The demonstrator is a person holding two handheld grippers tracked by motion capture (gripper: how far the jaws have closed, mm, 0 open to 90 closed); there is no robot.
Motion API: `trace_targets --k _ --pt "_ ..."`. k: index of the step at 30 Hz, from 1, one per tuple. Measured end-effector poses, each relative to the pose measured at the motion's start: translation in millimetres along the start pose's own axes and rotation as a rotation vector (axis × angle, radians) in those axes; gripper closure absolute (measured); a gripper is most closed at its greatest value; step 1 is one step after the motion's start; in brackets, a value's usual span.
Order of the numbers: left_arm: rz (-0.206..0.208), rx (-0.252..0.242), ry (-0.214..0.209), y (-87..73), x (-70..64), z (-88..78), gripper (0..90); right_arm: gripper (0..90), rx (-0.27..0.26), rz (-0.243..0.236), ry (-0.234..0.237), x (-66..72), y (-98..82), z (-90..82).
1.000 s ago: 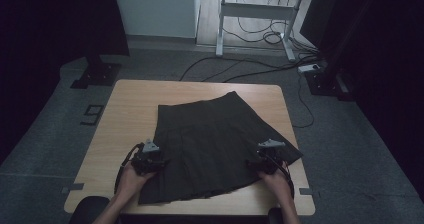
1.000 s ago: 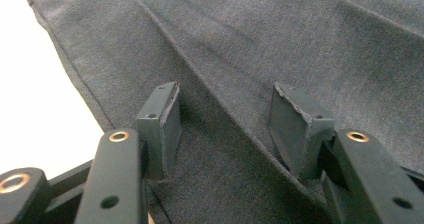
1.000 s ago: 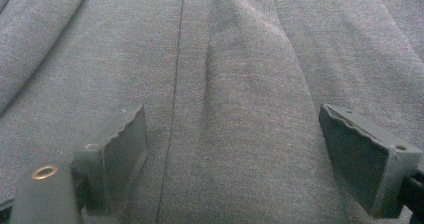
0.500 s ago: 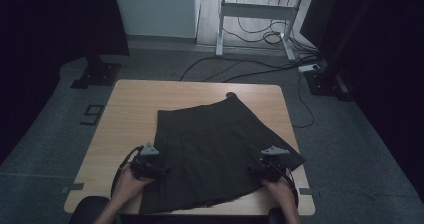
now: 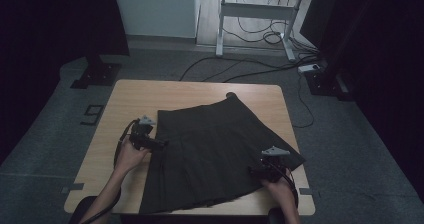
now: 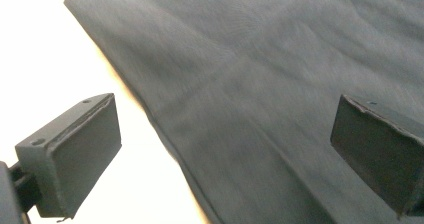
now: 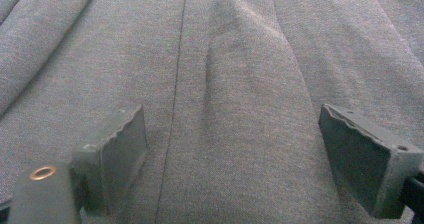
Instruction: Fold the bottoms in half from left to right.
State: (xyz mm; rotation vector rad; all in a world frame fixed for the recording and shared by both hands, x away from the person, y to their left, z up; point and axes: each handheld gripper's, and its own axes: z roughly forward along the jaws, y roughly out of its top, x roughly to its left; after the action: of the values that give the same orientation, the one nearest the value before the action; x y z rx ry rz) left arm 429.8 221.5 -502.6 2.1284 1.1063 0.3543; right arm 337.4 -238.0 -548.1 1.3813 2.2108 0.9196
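- Surroundings: wooden table (image 5: 125, 104) on grey floor; a desk frame (image 5: 255, 24) stands well beyond its far edge, cables (image 5: 250, 69) run across the floor between the two. A black stand base (image 5: 97, 76) sits off the table's far-left corner.
- Nothing lies on the tabletop between either gripper and the cloth.
- Dark pleated skirt (image 5: 215, 149) lies spread flat over the table's middle and right side — narrow end toward the far edge, wide hem at the near edge, its right corner reaching the table's right edge.
- Left gripper (image 5: 161, 144): at the skirt's left edge, about halfway along it. Jaws have just been opening and now stand wide, released. In the left gripper view the skirt's edge (image 6: 165, 124) runs between the jaws, one jaw over bare wood, the other over cloth; the pads press nothing.
- Right gripper (image 5: 256, 170): over the skirt's near-right part. Jaws wide apart, a pleat ridge (image 7: 240, 99) between them, fabric not pinched.
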Motion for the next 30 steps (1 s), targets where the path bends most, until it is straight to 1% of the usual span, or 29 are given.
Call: trace_targets --k 1,3,4,5,6,7,8,9,10,11,12,13,14,15,16,17,18,19,20,23,24,27,30 --pt "0.003 0.006 0.016 6.4 3.8 6.1 0.0 12.9 -0.002 0.001 0.002 0.0 -0.2 0.0" --pt "0.001 0.019 0.034 11.7 8.2 12.1 0.0 12.8 -0.005 0.000 0.001 -0.1 -0.5 0.0" --pt "0.001 0.019 0.034 11.7 8.2 12.1 0.0 12.8 -0.005 0.000 0.001 -0.1 -0.5 0.0" --pt "-0.012 0.027 0.052 16.0 13.6 17.8 0.0 12.8 -0.005 0.000 0.001 -0.2 -0.6 0.0" --pt "-0.012 0.027 0.052 16.0 13.6 17.8 0.0 12.7 -0.006 -0.001 0.002 -0.2 -0.6 0.0" --pt "-0.027 0.030 0.065 19.6 19.2 23.3 0.0 12.7 -0.006 -0.001 0.002 -0.3 -0.6 0.0" --pt "-0.027 0.030 0.065 19.6 19.2 23.3 0.0 12.7 -0.006 -0.001 0.002 -0.3 -0.6 0.0" --pt "-0.035 0.033 0.071 21.2 22.0 26.1 0.0 12.6 -0.007 -0.001 0.002 -0.3 -0.7 0.1" --pt "-0.042 0.034 0.076 22.6 24.5 29.2 0.0 12.6 -0.008 -0.002 0.003 -0.3 -0.7 0.1" --pt "-0.052 0.038 0.087 24.8 28.5 36.3 0.0 12.4 -0.008 -0.002 0.003 -0.3 -0.8 0.2" --pt "-0.052 0.038 0.087 24.8 28.5 36.3 0.0 12.4 -0.009 -0.003 0.003 -0.4 -0.8 0.3" --pt "-0.063 0.046 0.095 26.0 31.0 44.7 0.0 12.4 -0.009 -0.003 0.003 -0.4 -0.9 0.3" --pt "-0.063 0.046 0.095 26.0 31.0 44.7 0.0 12.4 -0.009 -0.003 0.003 -0.4 -0.9 0.3" --pt "-0.070 0.057 0.107 26.2 32.6 53.4 0.0 12.2 -0.010 -0.002 0.004 -0.3 -1.1 0.3" --pt "-0.070 0.057 0.107 26.2 32.6 53.4 0.0 12.2 -0.010 -0.002 0.004 -0.3 -1.1 0.3" --pt "-0.079 0.069 0.124 25.6 33.8 61.7 0.0 12.1 -0.013 -0.003 0.004 -0.4 -1.3 0.3" --pt "-0.079 0.069 0.124 25.6 33.8 61.7 0.0 12.1 -0.013 -0.003 0.004 -0.4 -1.3 0.3" --pt "-0.089 0.077 0.143 23.8 35.3 68.8 0.0 11.9 -0.015 -0.003 0.007 -0.6 -1.7 0.3" --pt "-0.093 0.083 0.144 22.4 36.4 72.1 0.0 11.8 -0.017 -0.004 0.007 -0.6 -1.9 0.4" --pt "-0.092 0.049 0.151 17.8 38.1 75.0 0.0 11.5 -0.023 -0.007 0.010 -1.0 -2.7 0.4" --pt "-0.085 0.039 0.150 16.6 38.3 75.1 0.0 11.5 -0.026 -0.008 0.010 -1.0 -2.9 0.5" --pt "-0.080 0.038 0.146 16.0 38.7 74.8 0.0 11.4 -0.027 -0.010 0.012 -1.2 -2.9 0.5" --pt "-0.076 0.037 0.141 16.5 39.4 75.4 0.0 9.0 -0.026 -0.013 0.023 -1.6 -2.9 0.7"
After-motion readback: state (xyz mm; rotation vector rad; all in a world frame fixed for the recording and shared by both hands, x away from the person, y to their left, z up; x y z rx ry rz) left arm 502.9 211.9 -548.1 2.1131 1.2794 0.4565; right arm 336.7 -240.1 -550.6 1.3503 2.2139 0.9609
